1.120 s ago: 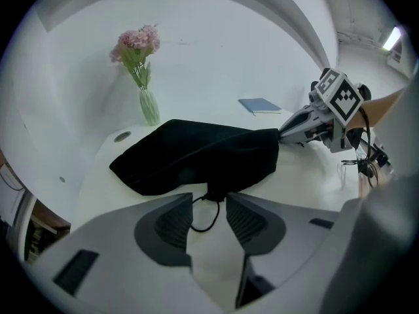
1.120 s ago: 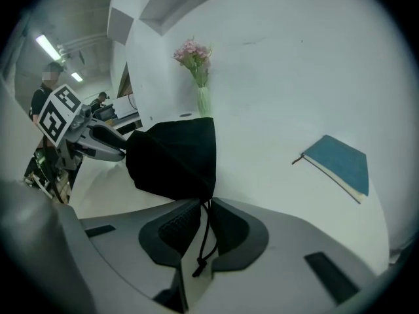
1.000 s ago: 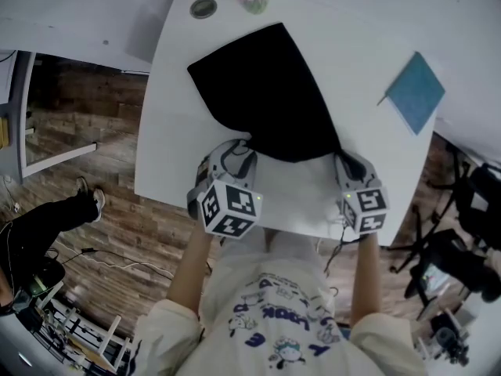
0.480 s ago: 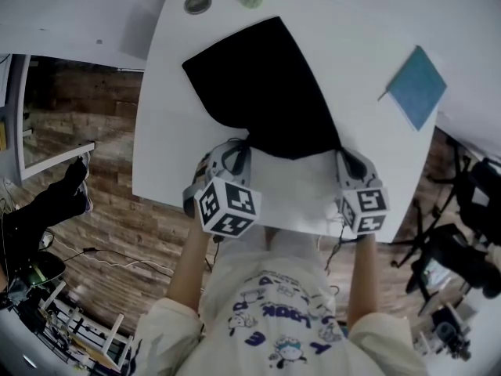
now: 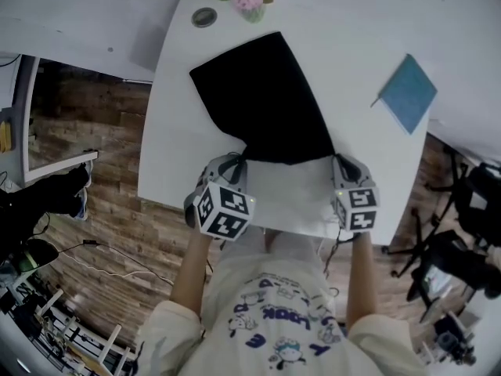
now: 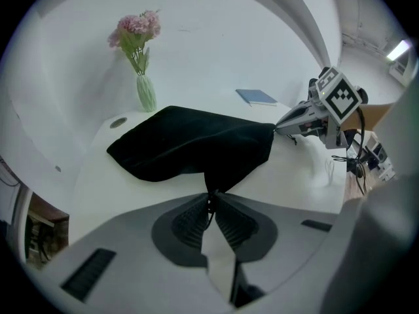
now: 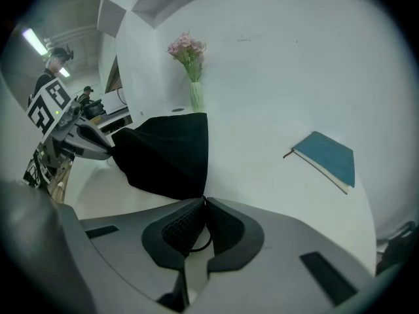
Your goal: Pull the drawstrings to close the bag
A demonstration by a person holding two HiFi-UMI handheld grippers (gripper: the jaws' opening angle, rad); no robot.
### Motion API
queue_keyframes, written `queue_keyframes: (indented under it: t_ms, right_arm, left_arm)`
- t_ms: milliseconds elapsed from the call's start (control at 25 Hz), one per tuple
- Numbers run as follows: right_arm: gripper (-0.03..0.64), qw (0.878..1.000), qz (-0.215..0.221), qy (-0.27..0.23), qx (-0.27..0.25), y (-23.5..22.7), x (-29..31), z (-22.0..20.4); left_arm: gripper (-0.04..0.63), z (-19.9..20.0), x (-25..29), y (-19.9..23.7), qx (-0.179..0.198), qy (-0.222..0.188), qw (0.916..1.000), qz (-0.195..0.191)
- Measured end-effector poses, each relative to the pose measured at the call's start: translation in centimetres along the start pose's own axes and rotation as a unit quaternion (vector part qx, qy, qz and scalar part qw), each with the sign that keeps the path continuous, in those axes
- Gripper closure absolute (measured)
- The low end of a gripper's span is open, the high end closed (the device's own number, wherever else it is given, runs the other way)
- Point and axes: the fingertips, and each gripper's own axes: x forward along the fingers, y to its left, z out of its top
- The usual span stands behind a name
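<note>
I am pinching the bag's [image 5: 262, 92] drawstrings [image 7: 207, 241] at its near corners, left gripper [image 5: 239, 161] and right gripper [image 5: 339, 163] jaws almost fully closed.

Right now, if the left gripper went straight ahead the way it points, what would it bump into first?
The black bag, right in front of the left gripper, whose fingers are shut on its string. Nothing else shows between them.

A flower vase [image 5: 252, 2] stands near a round disc [image 5: 204, 17] on the white table [image 5: 368, 163], a teal notebook [image 5: 407, 92] well apart.
</note>
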Motion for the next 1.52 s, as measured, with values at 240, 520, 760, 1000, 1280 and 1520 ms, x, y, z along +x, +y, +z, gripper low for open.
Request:
queue_keyframes:
  t_ms: [240, 520, 760, 1000, 1280, 1520]
  right_arm:
    - [0.607, 0.999, -0.012, -0.003, 0.036, -0.3, 0.4, -0.8]
    - [0.607, 0.999, -0.030, -0.008, 0.038, -0.4, 0.7, -0.6]
    - [0.607, 0.999, -0.036, -0.011, 0.032, -0.4, 0.7, -0.5]
    - [0.607, 0.999, -0.040, -0.009, 0.031, -0.4, 0.8, -0.8]
    - [0.607, 0.997, -0.066, -0.011, 0.032, -1.1, 0.4, -0.5]
    - [0.607, 0.996, -0.074, -0.037, 0.036, -1.9, -1.0, 1.4]
  left_arm:
    - [0.563, -0.6, -0.1, -0.8, -0.034, -0.016, 0.9990, 0.024]
    - [0.559, -0.9, -0.4, -1.4, -0.047, -0.022, 0.9984, 0.025]
    - [0.523, -0.9, -0.1, -1.7, -0.056, -0.029, 0.9978, 0.022]
    - [0.570, -0.2, 0.1, -0.9, -0.049, -0.031, 0.9976, 0.040]
    - [0.583, -0.9, -1.3, 0.7, -0.089, -0.036, 0.9943, 0.046]
    - [0.583, -1.1, -3.0, 4.4, -0.137, -0.039, 0.9851, 0.096]
